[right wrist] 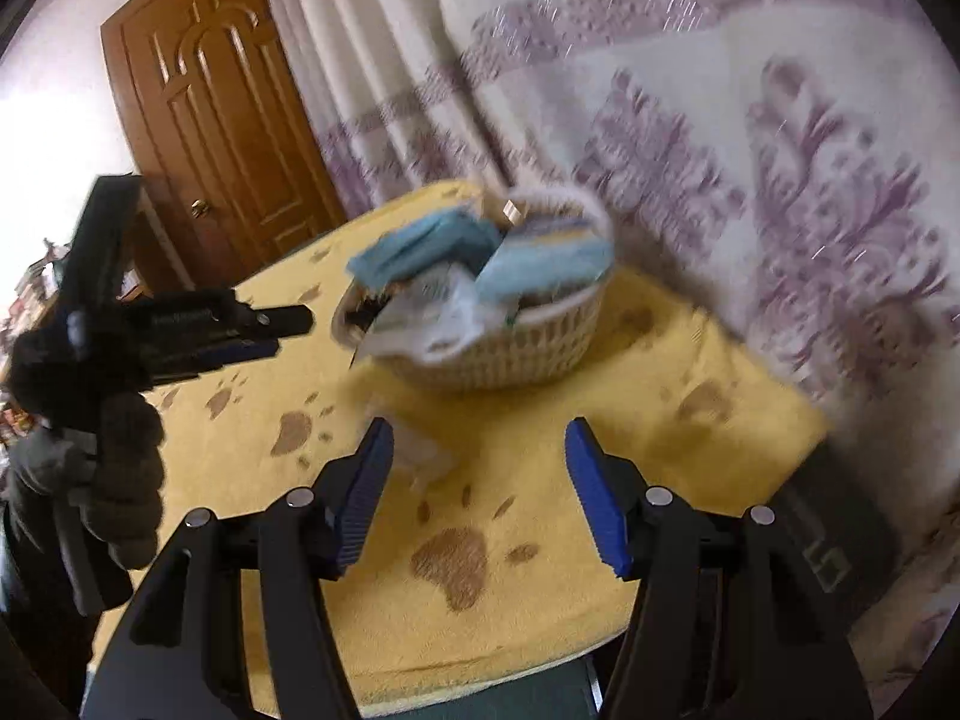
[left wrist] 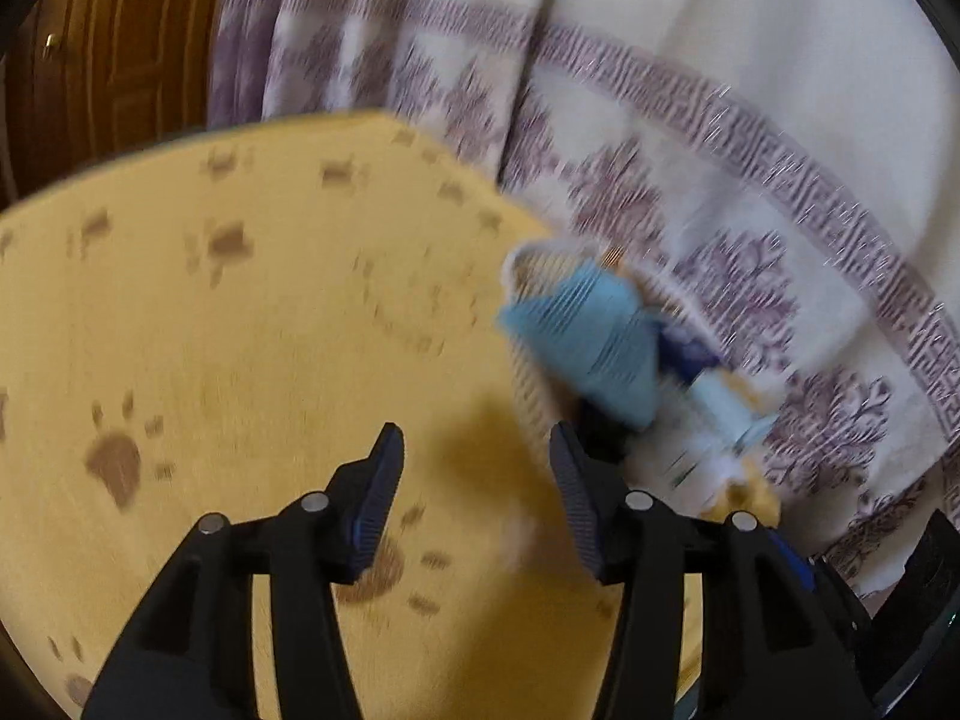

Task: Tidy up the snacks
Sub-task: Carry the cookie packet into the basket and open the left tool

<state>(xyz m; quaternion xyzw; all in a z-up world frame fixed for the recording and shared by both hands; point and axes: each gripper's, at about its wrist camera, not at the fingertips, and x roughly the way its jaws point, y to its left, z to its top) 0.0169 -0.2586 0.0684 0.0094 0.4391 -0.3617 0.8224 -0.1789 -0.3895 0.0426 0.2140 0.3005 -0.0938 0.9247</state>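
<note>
snacks (right wrist: pixel 480 276) | pale-blue and white packets | heaped in woven basket (right wrist: pixel 510 360)

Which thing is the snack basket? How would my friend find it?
Look at the yellow paw-print cloth on the table. By its far edge, near the purple-patterned curtain, sits a pale woven basket. It alone is heaped with blue and white packets.

Basket (right wrist: pixel 480 354) contents smeared by motion blur, packet (left wrist: pixel 594 336) labels unreadable, small pale item (right wrist: pixel 420 450) on tablecloth unidentifiable
</note>
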